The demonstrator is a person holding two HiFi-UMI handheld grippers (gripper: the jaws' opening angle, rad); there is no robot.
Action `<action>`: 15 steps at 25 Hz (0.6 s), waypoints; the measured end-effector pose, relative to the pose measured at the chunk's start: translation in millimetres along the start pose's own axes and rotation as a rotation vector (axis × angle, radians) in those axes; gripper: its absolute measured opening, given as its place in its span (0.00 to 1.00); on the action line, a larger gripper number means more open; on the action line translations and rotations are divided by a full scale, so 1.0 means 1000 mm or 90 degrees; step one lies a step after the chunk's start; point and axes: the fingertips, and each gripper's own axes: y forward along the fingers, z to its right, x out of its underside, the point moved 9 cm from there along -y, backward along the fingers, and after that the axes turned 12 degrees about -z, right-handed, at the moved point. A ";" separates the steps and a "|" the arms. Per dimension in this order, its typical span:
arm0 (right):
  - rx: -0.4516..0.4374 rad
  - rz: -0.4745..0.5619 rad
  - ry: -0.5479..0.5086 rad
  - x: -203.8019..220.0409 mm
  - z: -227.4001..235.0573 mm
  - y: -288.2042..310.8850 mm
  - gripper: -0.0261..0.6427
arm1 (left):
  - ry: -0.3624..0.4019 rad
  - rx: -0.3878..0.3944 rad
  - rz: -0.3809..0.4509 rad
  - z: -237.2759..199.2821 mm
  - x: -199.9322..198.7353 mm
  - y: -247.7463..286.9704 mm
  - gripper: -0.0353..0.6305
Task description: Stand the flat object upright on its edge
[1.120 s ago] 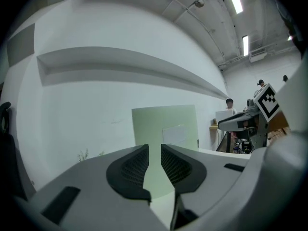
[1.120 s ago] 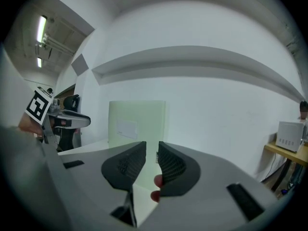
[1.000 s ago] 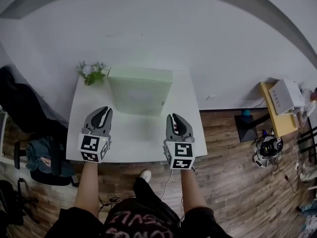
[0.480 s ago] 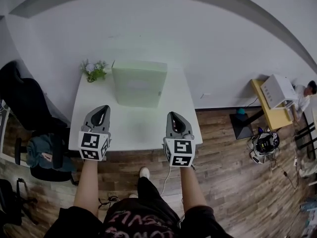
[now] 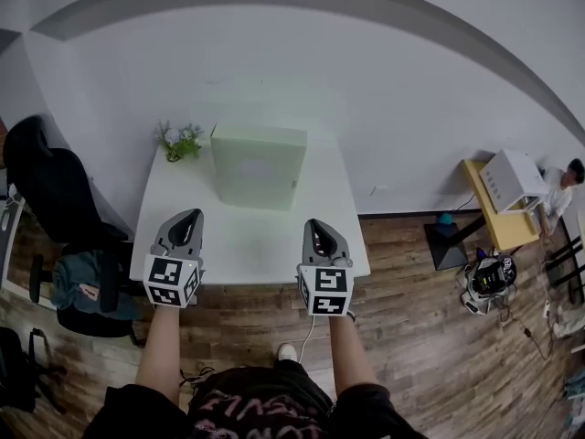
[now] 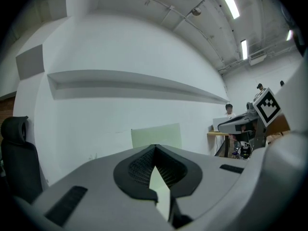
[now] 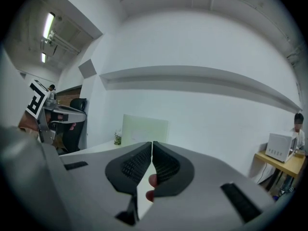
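A pale green flat box [image 5: 260,165] stands upright on its edge at the back of the white table [image 5: 256,231], near the wall. It also shows ahead in the left gripper view as the pale green box [image 6: 157,135] and in the right gripper view as the box [image 7: 144,128]. My left gripper [image 5: 186,221] hovers over the table's front left, well short of the box, shut with nothing in it. My right gripper [image 5: 317,230] sits at the front right, also shut and empty. Both have just closed.
A small potted plant [image 5: 180,140] stands left of the box at the table's back left corner. A black chair [image 5: 50,190] with a bag is left of the table. A yellow side table with a white device [image 5: 512,179] stands far right on the wood floor.
Both grippers have drawn back from the box toward the table's front edge and their jaws have closed. The box stays upright where it was.
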 end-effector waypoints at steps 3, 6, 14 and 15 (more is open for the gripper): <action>-0.003 0.001 0.005 -0.002 0.013 0.003 0.08 | -0.003 -0.010 -0.003 0.003 -0.004 0.004 0.07; -0.006 0.001 0.003 -0.003 0.023 0.004 0.08 | -0.004 -0.013 -0.001 0.008 -0.010 0.006 0.07; -0.022 0.003 -0.003 0.000 0.031 0.003 0.08 | -0.028 -0.029 0.001 0.016 -0.010 0.001 0.07; -0.024 0.002 -0.004 0.001 0.031 0.003 0.08 | -0.029 -0.032 0.001 0.017 -0.010 0.000 0.07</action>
